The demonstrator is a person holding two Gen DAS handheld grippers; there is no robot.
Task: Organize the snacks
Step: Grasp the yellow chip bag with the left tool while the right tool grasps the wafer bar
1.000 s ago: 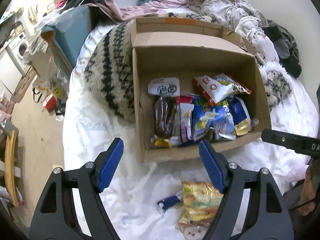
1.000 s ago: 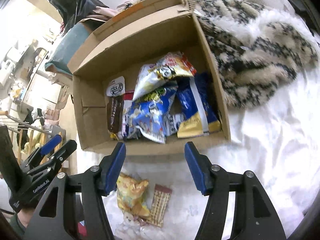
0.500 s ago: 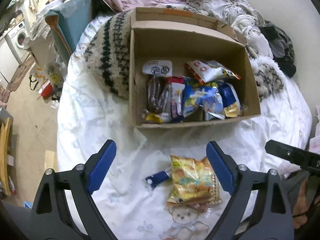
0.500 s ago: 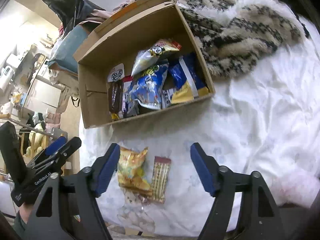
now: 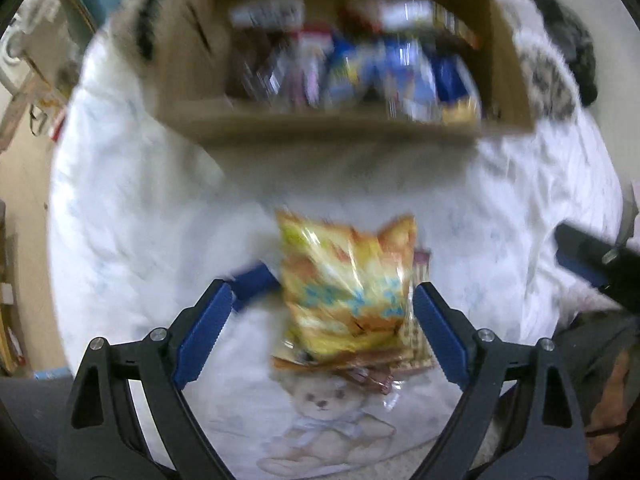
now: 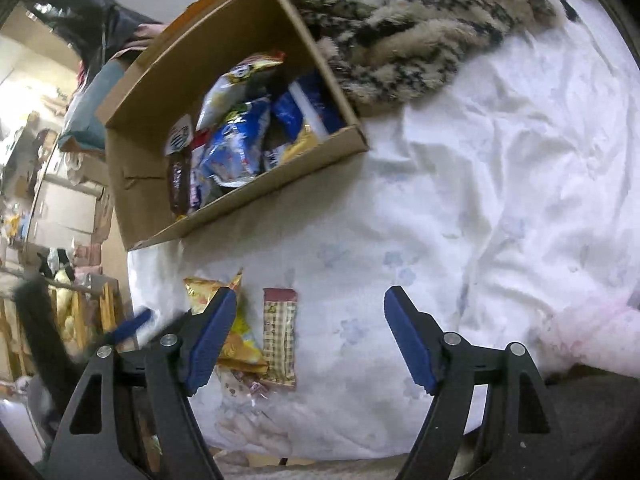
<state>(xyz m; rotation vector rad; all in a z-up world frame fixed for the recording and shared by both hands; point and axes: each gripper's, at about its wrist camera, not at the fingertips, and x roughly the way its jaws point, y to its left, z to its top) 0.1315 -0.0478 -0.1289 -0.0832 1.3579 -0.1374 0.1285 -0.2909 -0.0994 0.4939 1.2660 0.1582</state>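
Note:
A yellow snack bag [image 5: 344, 284] lies on the white bedsheet [image 5: 132, 216], blurred. My left gripper [image 5: 320, 292] is open and hangs over it, one blue pad on each side and neither touching. A small blue packet [image 5: 252, 280] lies by the left pad. In the right wrist view the yellow bag [image 6: 236, 344] is partly hidden behind one finger of my open right gripper [image 6: 311, 292], which holds nothing. A checked snack bar [image 6: 280, 340] lies between its fingers on the sheet. The cardboard box [image 6: 256, 208] beyond holds several snack packs.
A patterned fuzzy blanket [image 6: 404, 36] lies behind and right of the box. The box's front wall [image 5: 320, 124] stands just past the loose snacks. A bear picture [image 5: 324, 404] shows below the yellow bag. The bed's left edge drops to a cluttered floor [image 6: 48, 216].
Both grippers' jaws have spread wider. The left gripper dropped toward the yellow bag, which now sits between its pads. The right gripper pulled back from the box over the sheet.

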